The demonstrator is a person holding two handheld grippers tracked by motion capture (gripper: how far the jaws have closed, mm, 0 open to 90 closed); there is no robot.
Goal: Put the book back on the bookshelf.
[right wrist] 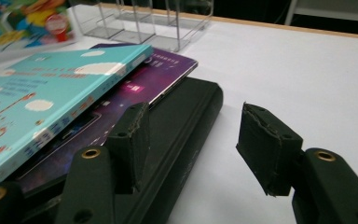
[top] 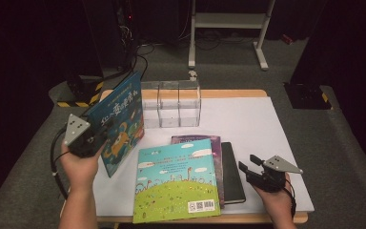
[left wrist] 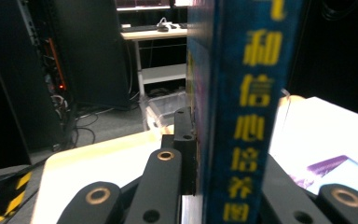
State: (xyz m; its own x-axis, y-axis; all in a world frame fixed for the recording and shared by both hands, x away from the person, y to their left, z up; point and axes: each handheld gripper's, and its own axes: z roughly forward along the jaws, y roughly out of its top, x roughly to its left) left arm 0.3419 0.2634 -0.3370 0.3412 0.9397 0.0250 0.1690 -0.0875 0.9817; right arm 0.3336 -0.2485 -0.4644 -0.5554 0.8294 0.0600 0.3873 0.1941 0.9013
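A blue picture book (top: 119, 119) stands tilted on its edge at the left of the table, and my left gripper (top: 95, 139) is shut on its lower spine. In the left gripper view the spine (left wrist: 247, 116) with yellow characters rises between the jaws of the left gripper (left wrist: 223, 158). A stack lies flat at the front centre: a light-blue and green book (top: 176, 181) on a purple book (top: 218, 140), with a black book (top: 232, 171) beside them. My right gripper (top: 248, 162) stands open at the black book's right edge (right wrist: 186, 121), its pads (right wrist: 265, 149) apart and not pressing.
A clear acrylic organiser (top: 171, 102) with three compartments stands at the back centre of the white table mat (top: 257, 124). Bare mat stretches to the right of the stack. A white metal frame (top: 228, 21) stands on the floor beyond the table.
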